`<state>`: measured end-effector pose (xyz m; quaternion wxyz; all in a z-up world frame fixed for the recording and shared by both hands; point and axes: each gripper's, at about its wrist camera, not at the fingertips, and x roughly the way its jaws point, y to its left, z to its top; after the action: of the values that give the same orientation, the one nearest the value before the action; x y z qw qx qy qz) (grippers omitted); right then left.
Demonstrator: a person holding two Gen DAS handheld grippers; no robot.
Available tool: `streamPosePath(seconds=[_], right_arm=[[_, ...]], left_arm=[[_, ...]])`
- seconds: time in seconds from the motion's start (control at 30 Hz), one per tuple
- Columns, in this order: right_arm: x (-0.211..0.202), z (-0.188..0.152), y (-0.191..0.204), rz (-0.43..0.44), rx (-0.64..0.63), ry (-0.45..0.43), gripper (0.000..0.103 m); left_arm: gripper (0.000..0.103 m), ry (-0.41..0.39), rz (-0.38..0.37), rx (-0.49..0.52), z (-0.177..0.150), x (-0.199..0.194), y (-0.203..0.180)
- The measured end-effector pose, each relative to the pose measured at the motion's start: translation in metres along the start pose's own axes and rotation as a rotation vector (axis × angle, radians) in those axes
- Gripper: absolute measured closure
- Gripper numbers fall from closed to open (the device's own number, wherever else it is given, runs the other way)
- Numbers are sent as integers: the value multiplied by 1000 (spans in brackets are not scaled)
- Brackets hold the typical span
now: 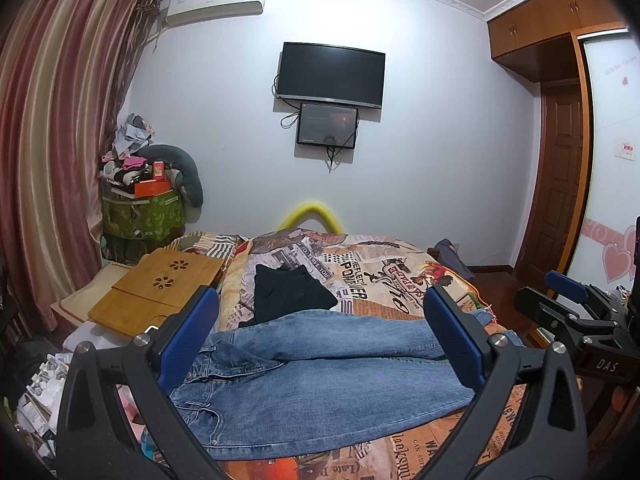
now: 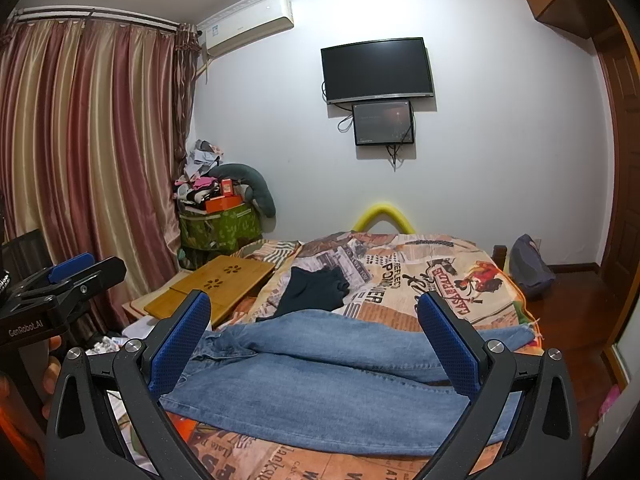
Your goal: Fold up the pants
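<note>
Blue jeans [image 1: 320,380] lie across the printed bedspread [image 1: 380,280], waistband at the left, legs running right. They also show in the right wrist view [image 2: 328,380]. My left gripper [image 1: 320,336] is open and empty, held above the jeans. My right gripper [image 2: 316,340] is open and empty too, above the legs. The right gripper also shows at the right edge of the left wrist view [image 1: 576,300], and the left gripper at the left edge of the right wrist view [image 2: 72,276].
A folded black garment [image 1: 288,292] lies on the bed beyond the jeans. A bamboo lap desk [image 1: 160,284] sits at the bed's left side. Clutter [image 1: 40,392] is piled at the near left. A wooden floor [image 2: 572,292] lies to the right.
</note>
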<state>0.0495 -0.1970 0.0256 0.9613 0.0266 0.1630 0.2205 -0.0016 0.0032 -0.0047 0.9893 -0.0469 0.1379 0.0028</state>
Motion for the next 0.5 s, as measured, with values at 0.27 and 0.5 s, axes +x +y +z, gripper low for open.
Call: streamPosePath(seconds=[0.27,0.5], right_arm=[[10,-3,-2,-5,1,23,0],[52,-11,-18,-12,4,95,0]], left_arm=[[0,20,-1,-9,-3,6,4],[0,82,23,-27,-5,47,22]])
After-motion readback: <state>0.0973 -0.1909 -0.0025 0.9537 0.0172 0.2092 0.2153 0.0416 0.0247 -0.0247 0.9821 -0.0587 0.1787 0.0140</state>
